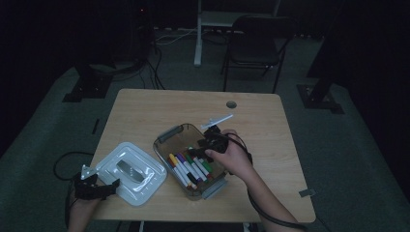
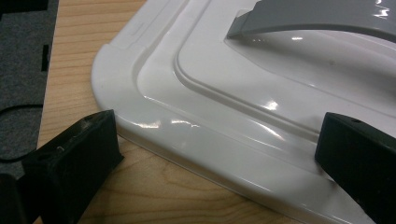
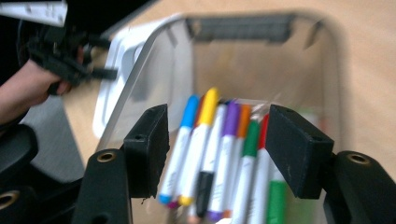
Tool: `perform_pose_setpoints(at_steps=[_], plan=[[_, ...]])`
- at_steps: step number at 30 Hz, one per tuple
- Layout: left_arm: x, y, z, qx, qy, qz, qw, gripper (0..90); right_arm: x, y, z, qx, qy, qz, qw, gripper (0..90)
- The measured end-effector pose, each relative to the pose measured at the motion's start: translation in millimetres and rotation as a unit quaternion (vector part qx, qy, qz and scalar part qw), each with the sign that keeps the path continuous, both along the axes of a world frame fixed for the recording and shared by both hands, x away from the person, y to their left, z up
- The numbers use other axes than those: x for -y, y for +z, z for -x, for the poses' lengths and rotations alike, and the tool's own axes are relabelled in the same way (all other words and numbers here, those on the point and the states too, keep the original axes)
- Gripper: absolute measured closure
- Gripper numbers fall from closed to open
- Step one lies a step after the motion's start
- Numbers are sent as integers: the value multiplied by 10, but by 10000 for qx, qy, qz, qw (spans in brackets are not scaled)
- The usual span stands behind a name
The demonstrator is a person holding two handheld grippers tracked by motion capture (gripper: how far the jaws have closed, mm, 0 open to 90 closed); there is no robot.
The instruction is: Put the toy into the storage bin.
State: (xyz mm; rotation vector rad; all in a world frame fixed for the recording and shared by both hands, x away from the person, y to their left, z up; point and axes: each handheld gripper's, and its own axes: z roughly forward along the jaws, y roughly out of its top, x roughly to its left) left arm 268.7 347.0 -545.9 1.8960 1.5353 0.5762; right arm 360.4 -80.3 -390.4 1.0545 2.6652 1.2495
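Right hand-held black two-jaw gripper [image 1: 196, 151] hangs over the clear plastic rectangular bin [image 1: 167, 135] near table centre, forearm coming in from bottom right, wrist bent so the jaws point left and down into the bin. Jaws apart, nothing between the pads; in the right gripper view the bin [image 3: 261, 70] sits below and beyond them.

Bundle of white-barrelled markers with coloured caps [image 1: 189, 168] lies flat in the bin's near half, side by side. In the right gripper view the markers [image 3: 219, 154] show through the gap between the jaws, below them, not touched. Blue, yellow, purple, orange, green and red caps readable.

Left hand-held black two-jaw gripper [image 1: 116, 183] sits low at the table's near-left corner, hand entering from the bottom edge. Jaws apart, straddling the near corner of the glossy white plastic lid with grey handle [image 1: 129, 173], which lies flat on the light wooden table [image 1: 193, 104], just left of the bin. In the left gripper view the lid [image 2: 233, 130] fills the gap; one jaw stands just off its rim over bare wood, the other over the lid's rim. Whether either touches it I can't tell.
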Motion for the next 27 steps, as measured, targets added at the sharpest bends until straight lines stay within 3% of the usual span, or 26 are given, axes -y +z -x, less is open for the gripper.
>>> perform_pose_setpoints(at_steps=[3, 5, 10, 17, 24, 27], plan=[[0, 0, 0, 0, -1, -1, 10000, 5, 171, 33, -7, 305, -124, -242, 9992, 381], [0, 0, 0, 0, -1, -1, 10000, 5, 270, 34, -11, 490, -181, -264, 9983, 367], [-1, 1, 0, -5, -6, -7, 10000, 5, 442, 9, -35, 631, -348, -245, 9971, 358], [1, 0, 0, 0, 1, -2, 10000, 5, 731, -100, -88, 661, -767, -226, 9946, 340], [1, 0, 1, -8, 1, 0, 10000, 5, 982, -341, -135, 590, -1254, -140, 9903, 331], [0, 0, 1, -7, -1, -1, 10000, 5, 1082, -464, -150, 391, -1453, -185, 9884, 345]])
